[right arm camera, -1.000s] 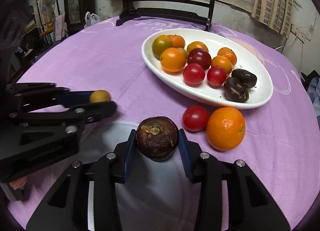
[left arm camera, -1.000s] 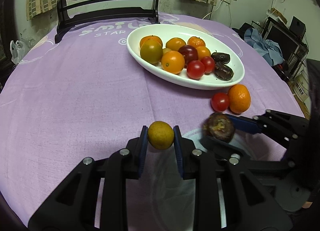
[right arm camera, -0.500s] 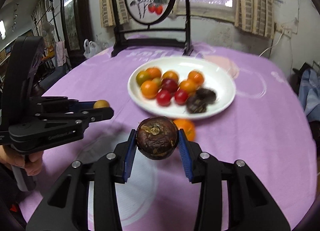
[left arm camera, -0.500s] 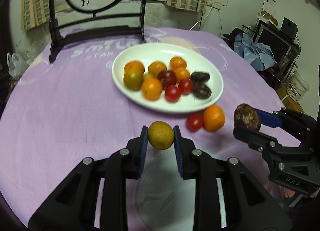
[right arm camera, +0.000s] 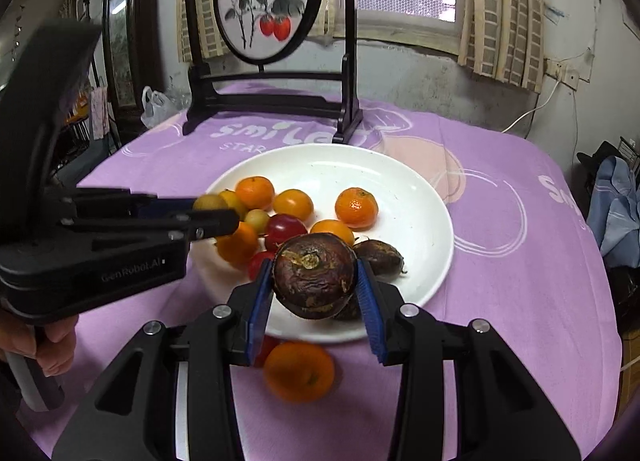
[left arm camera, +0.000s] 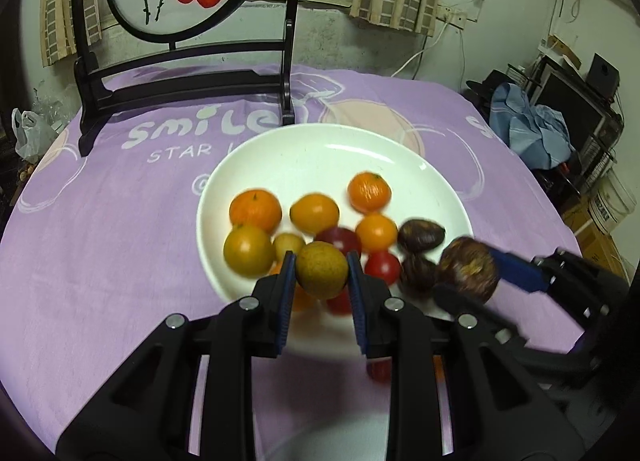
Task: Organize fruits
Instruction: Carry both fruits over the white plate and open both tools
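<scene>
Clamped between the pads of the left hand-held gripper (left arm camera: pixel 321 275), a yellow-green fruit (left arm camera: pixel 321 270), and in the right hand-held gripper (right arm camera: pixel 315 281) a dark wrinkled fruit (right arm camera: pixel 314 275), both above the white plate's (right arm camera: pixel 416 197) near rim, likely for dropping among matching fruit.

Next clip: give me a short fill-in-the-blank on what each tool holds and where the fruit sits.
1. The left tool is shut on a ____ round fruit.
2. The right tool grips a dark ____ fruit.
3. Most fruit lies on the ____ plate.
4. One orange lies off the plate, on the ____ tablecloth.

Missing words: yellow; brown; white; purple
</scene>
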Available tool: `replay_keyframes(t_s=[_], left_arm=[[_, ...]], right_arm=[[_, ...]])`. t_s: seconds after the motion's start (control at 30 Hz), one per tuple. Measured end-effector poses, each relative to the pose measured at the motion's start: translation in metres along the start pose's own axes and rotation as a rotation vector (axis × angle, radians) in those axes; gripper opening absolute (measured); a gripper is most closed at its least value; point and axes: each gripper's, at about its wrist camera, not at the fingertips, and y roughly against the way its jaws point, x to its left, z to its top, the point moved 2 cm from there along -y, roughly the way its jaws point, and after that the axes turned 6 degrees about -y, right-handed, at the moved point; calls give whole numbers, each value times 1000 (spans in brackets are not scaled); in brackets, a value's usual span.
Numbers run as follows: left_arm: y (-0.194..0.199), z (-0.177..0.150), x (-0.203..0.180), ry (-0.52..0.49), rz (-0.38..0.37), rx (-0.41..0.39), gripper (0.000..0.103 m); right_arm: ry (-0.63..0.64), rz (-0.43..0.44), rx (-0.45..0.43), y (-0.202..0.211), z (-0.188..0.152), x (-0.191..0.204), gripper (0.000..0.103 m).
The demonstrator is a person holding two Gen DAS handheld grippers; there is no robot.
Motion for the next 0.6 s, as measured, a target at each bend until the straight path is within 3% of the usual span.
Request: replay_keyframes(t_s=[0.1,0.2,0.23,0.33,0.6], left_arm=[[-15,11,4,28,13,4,28],[-22,18,13,89,40,-18,59],[-21,18,15,93,54,-34,65],[-18,17,16,87,62,-43,70],[7,-6,15,63,82,-40,85]], right_arm=[[2,-5,11,-15,4,-2,42],[6,-9,4,-25,8,-4,46],[-5,-6,-9,-24,9,-6,50],[-39,0,-26,-18,9,-13,60],[-51,4,-18,11,-12,-18,62]])
